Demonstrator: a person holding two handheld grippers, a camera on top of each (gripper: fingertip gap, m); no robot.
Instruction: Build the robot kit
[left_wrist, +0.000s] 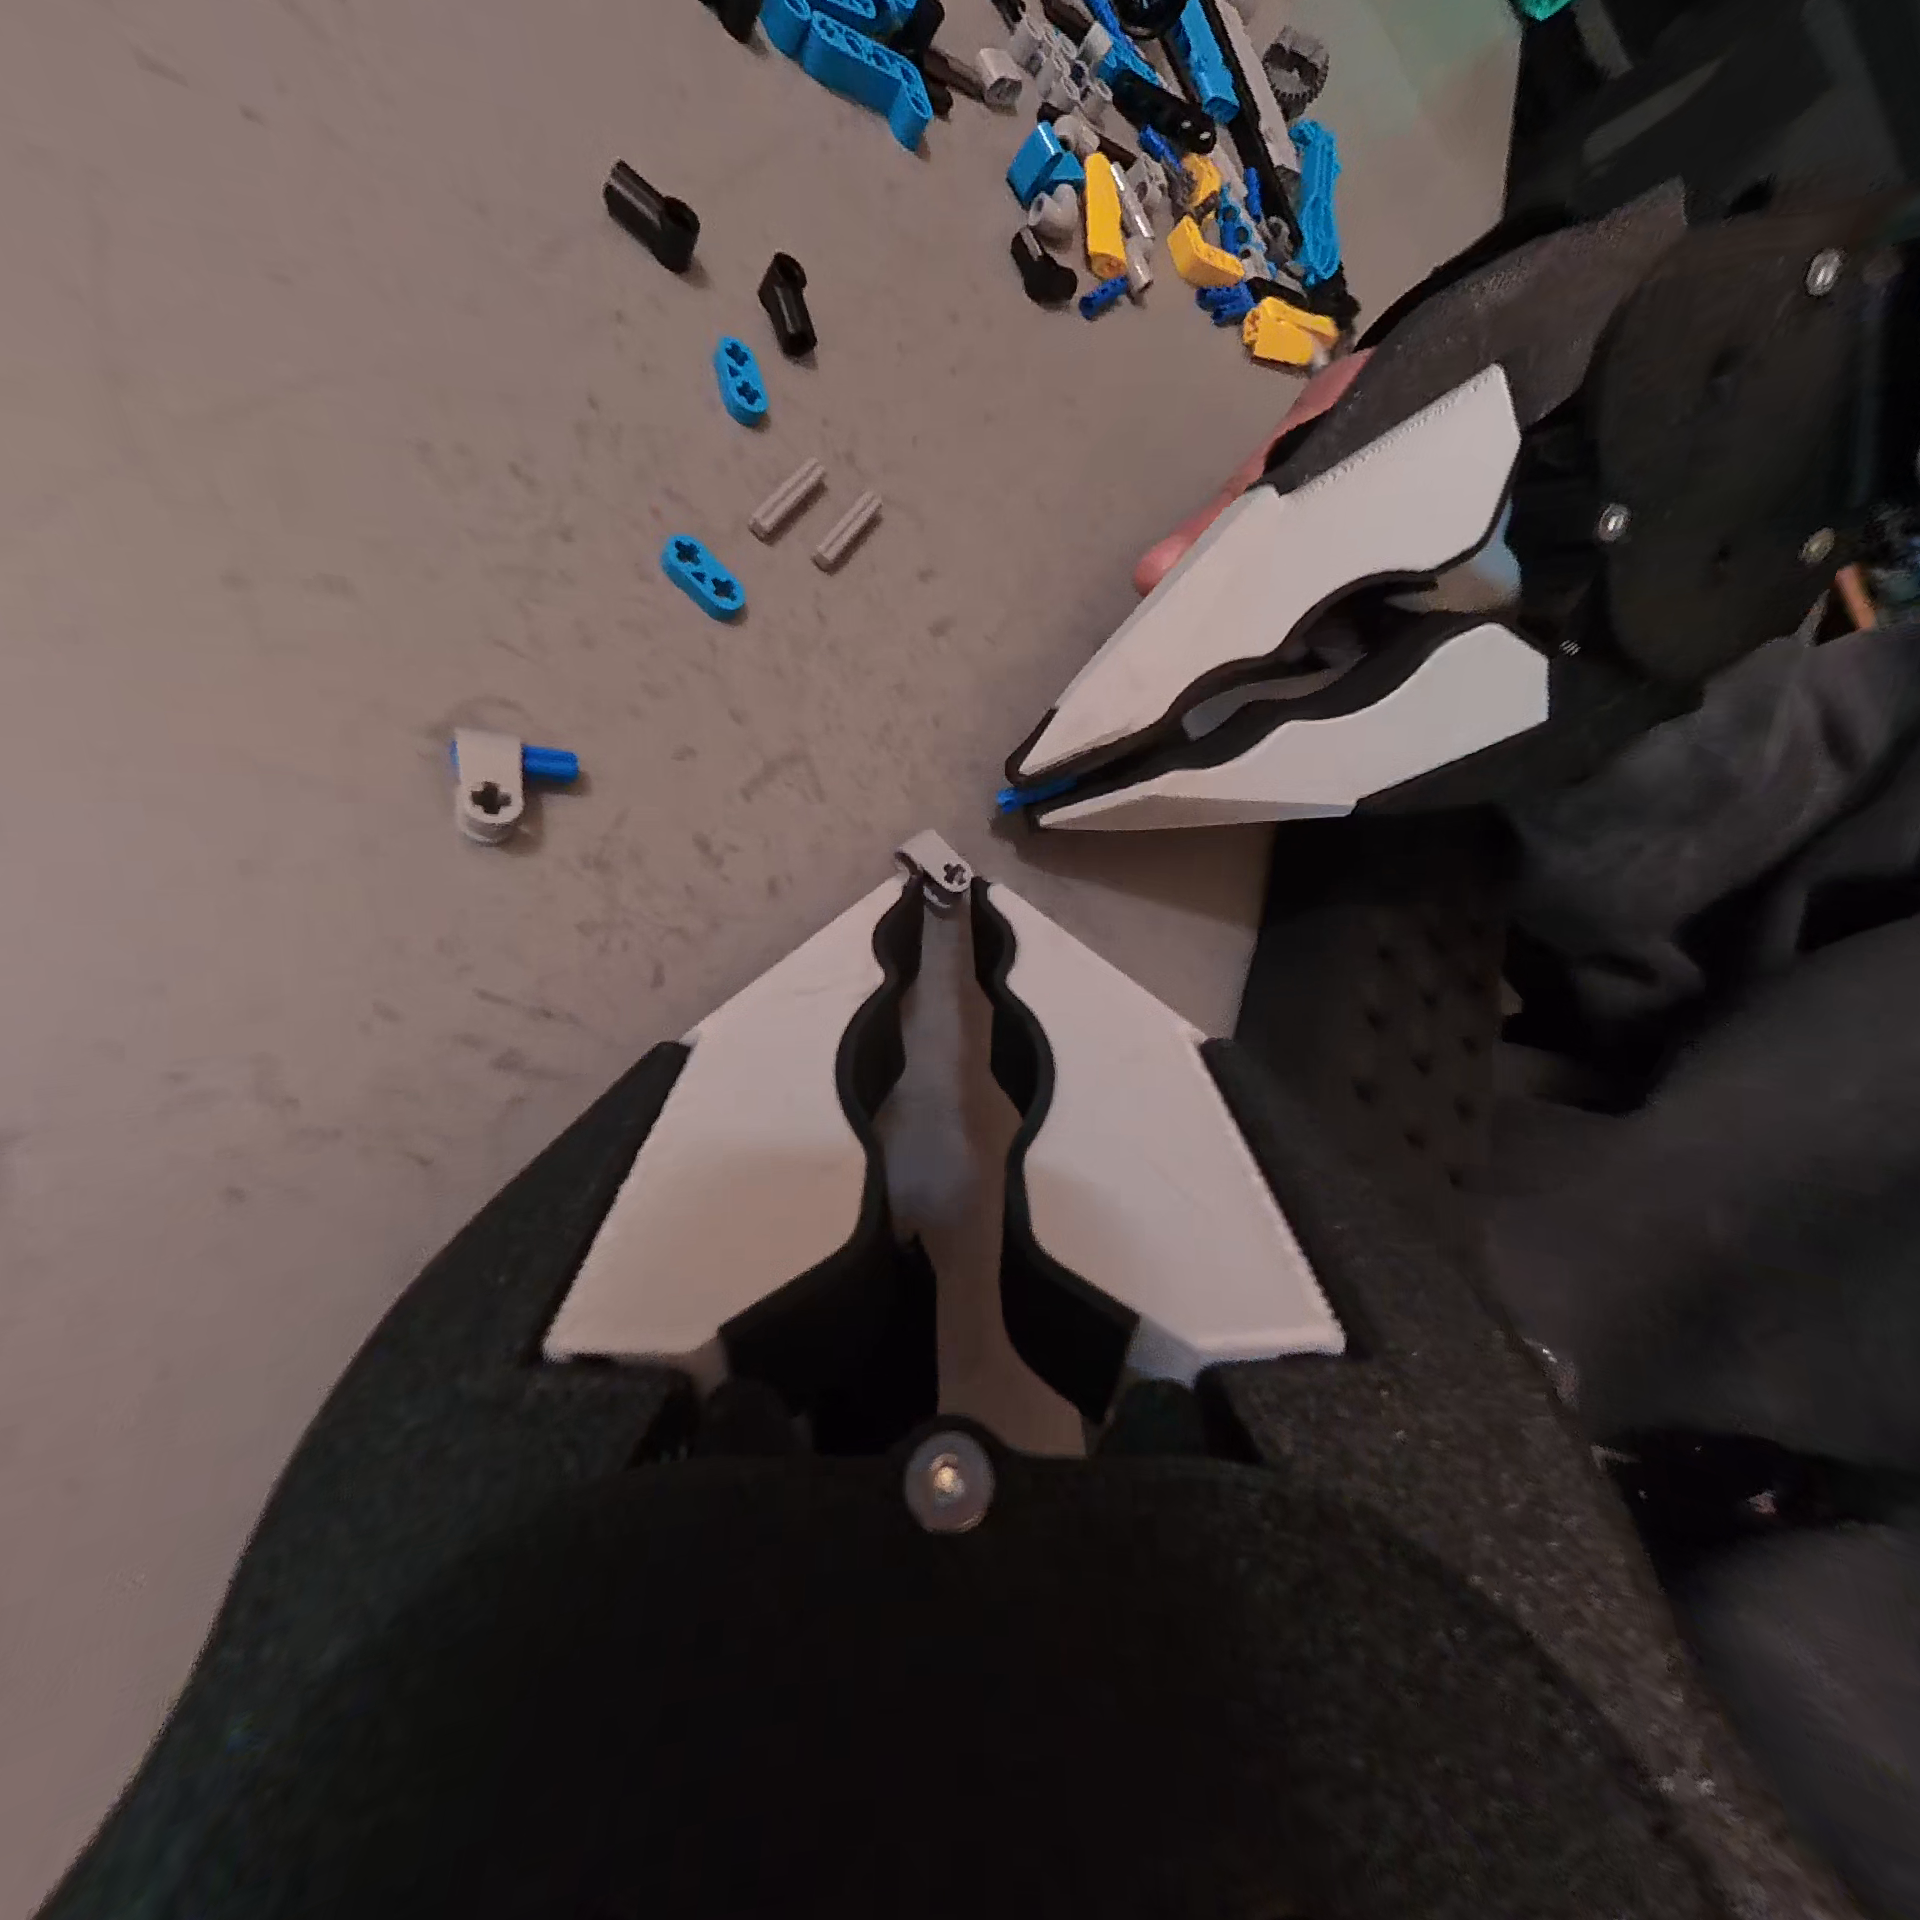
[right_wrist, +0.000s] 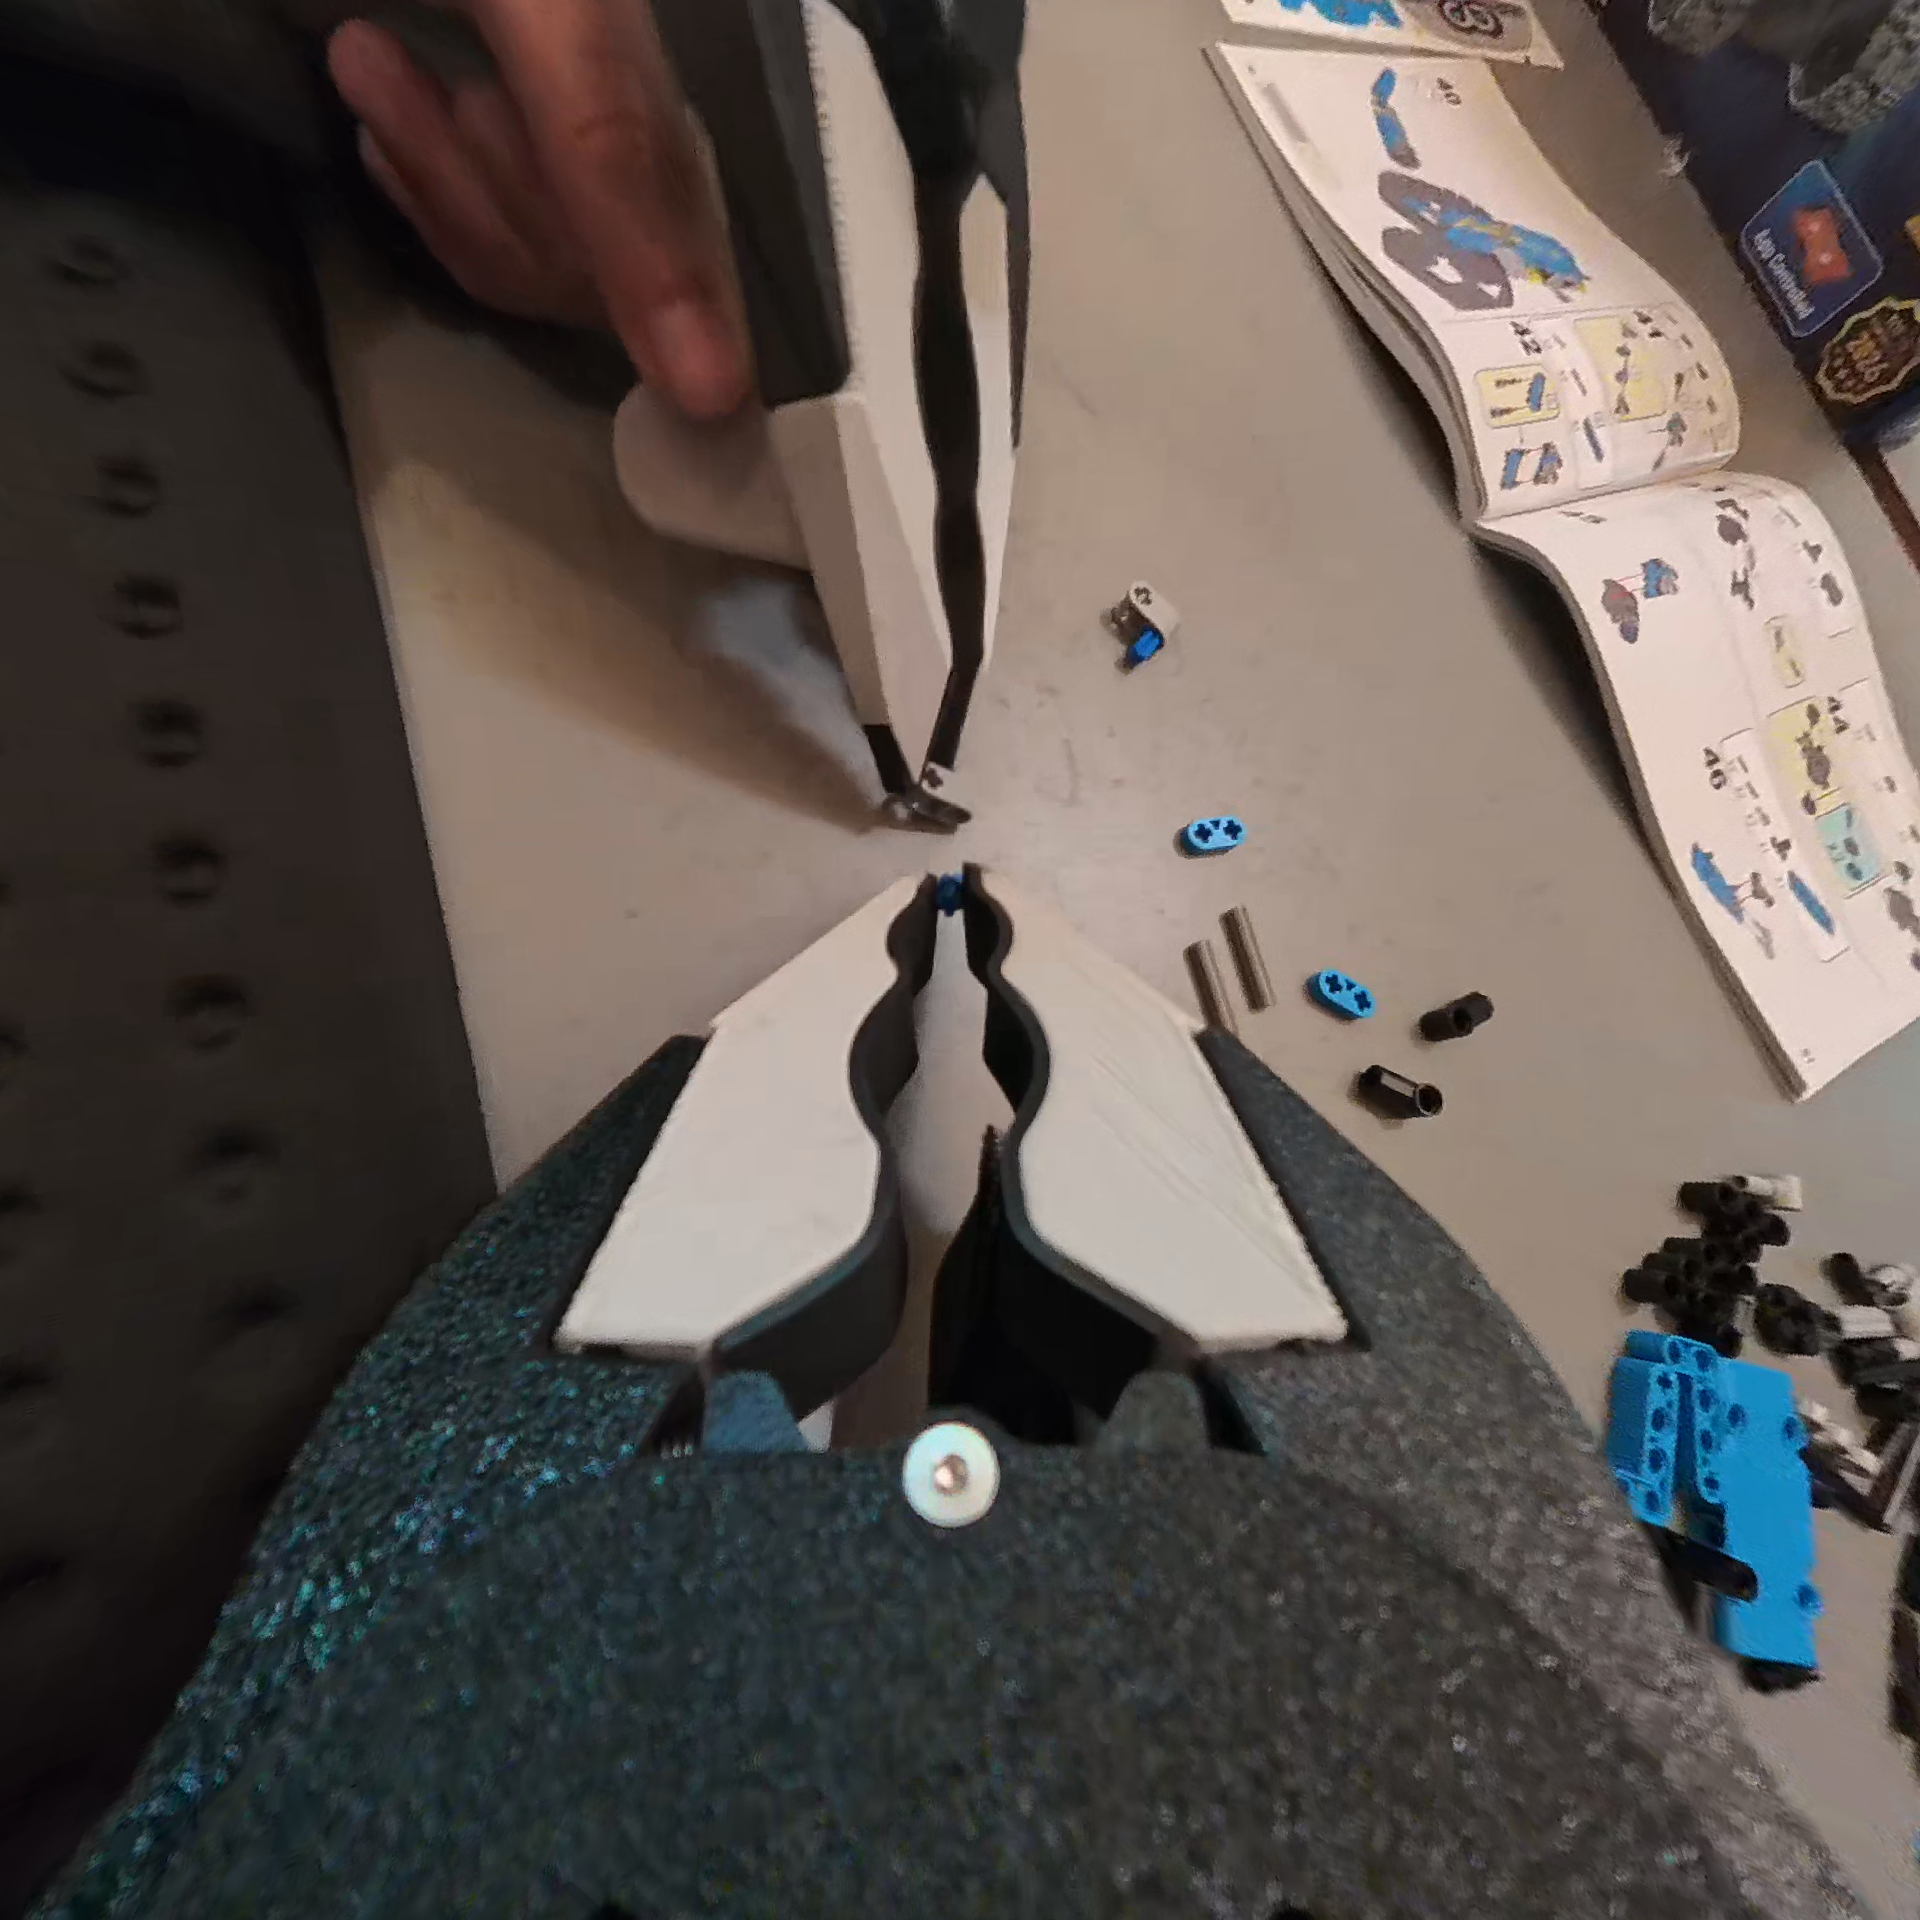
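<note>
In the left wrist view, the left tongs (left_wrist: 940, 883) are pinching a small grey connector (left_wrist: 938, 871) at their tips above the grey bench (left_wrist: 312, 520), while the right tongs (left_wrist: 1023, 800), entering from 3 o'clock, are clamping a blue pin (left_wrist: 1010, 798). A pile of blue, yellow and black parts (left_wrist: 1164, 156) is lying at 12 o'clock.

In the right wrist view, the blue pin (right_wrist: 948, 891) is sitting between the right tongs (right_wrist: 948, 885). Only this view is showing the open instruction booklet (right_wrist: 1621, 499) at 2 o'clock and a hand (right_wrist: 561, 187) gripping the left tongs (right_wrist: 928, 798).
</note>
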